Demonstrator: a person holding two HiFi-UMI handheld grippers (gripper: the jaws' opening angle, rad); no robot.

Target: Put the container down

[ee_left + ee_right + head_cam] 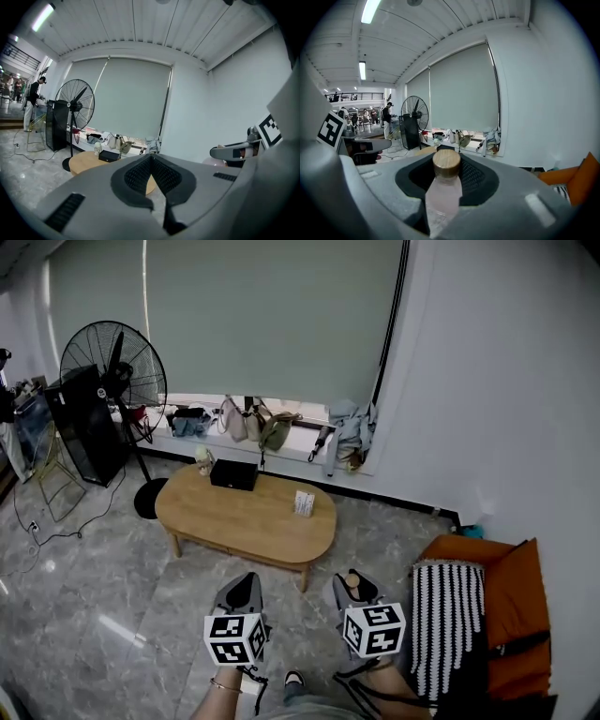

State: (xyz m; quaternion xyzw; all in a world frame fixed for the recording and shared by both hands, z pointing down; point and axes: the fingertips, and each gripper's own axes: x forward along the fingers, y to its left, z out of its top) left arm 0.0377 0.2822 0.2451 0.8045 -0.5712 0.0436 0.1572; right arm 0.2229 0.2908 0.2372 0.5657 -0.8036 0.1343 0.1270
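Right gripper view: your right gripper (447, 158) clamps the pale pink translucent bottle with a round wooden lid (443, 194) by its body, above the floor, short of the oval wooden table (246, 523). Likely light, rigid and smooth-walled, so grip below the lid. Your left gripper (151, 158) is closed and empty.

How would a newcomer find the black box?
Below the window blind stands an oval wooden table. The box lies at its far edge: flat and black, unlike the pale object left of it and the white carton to its right.
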